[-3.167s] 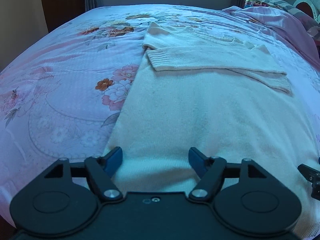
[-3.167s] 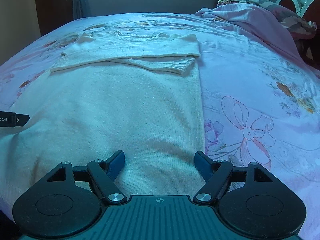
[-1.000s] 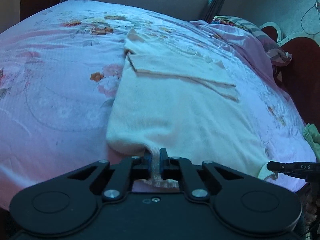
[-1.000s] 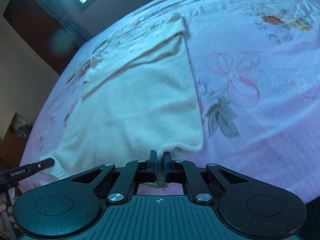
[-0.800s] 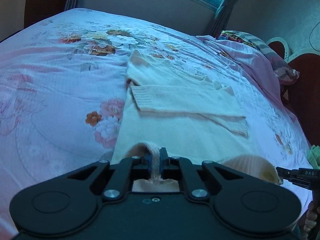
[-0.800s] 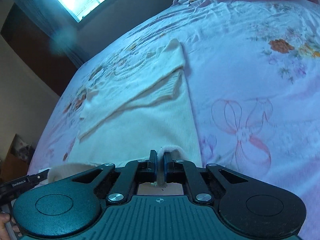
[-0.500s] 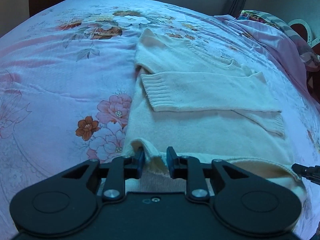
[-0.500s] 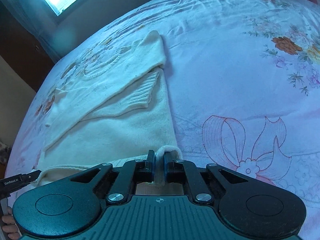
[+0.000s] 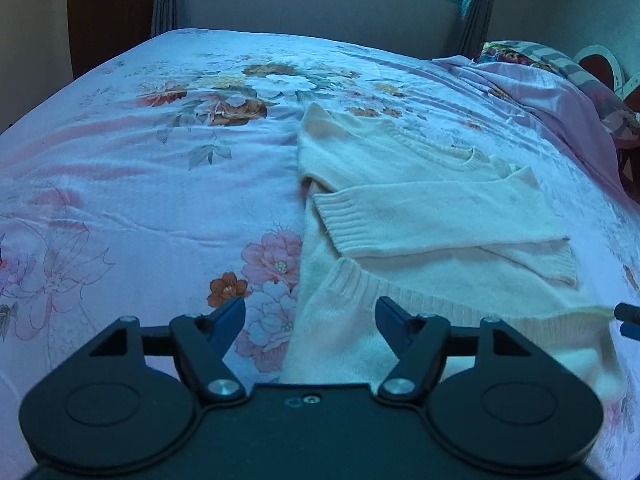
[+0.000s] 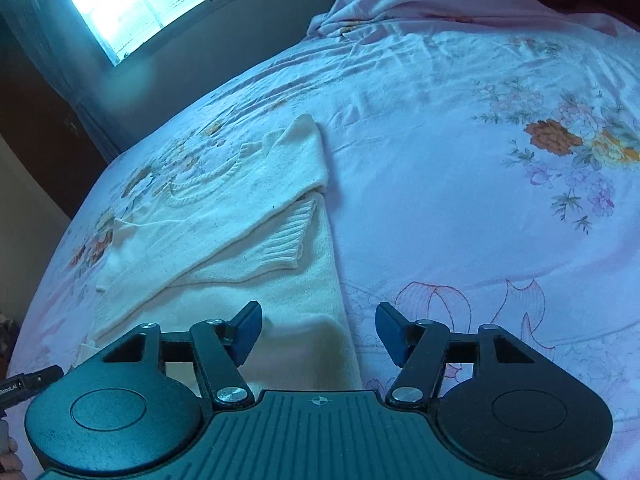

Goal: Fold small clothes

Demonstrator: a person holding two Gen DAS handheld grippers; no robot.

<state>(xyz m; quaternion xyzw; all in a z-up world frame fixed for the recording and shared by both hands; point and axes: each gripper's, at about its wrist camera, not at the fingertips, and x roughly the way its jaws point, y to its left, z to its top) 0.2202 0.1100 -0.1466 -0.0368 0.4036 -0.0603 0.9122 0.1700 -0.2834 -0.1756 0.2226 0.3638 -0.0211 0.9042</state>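
On the flowered bed sheet [image 9: 132, 184] lies the cream knitted sweater [image 9: 420, 208], spread flat with both sleeves crossed over the chest and its hem folded up toward 12 o'clock, so the ribbed hem band [image 9: 460, 304] now rests just under the sleeves. It looks soft, light and limp, a little stretchy, not slippery and not fragile; I judge it will sag and drag if taken by one point, so the good places to hold are the two corners of the near folded edge, one for each hand, pinching both layers together. The left gripper [image 9: 310, 316] has its jaws opening, with the left part of the hem band lying between them but not pressed; the right gripper [image 10: 318, 330] is opening too, over the right corner of the fold at its 11 o'clock, free of the pads. Small white letters on the other gripper's finger [image 10: 24, 386], at 8 o'clock in the right view, seem to read "Robot.AI"; no label shows on the sweater
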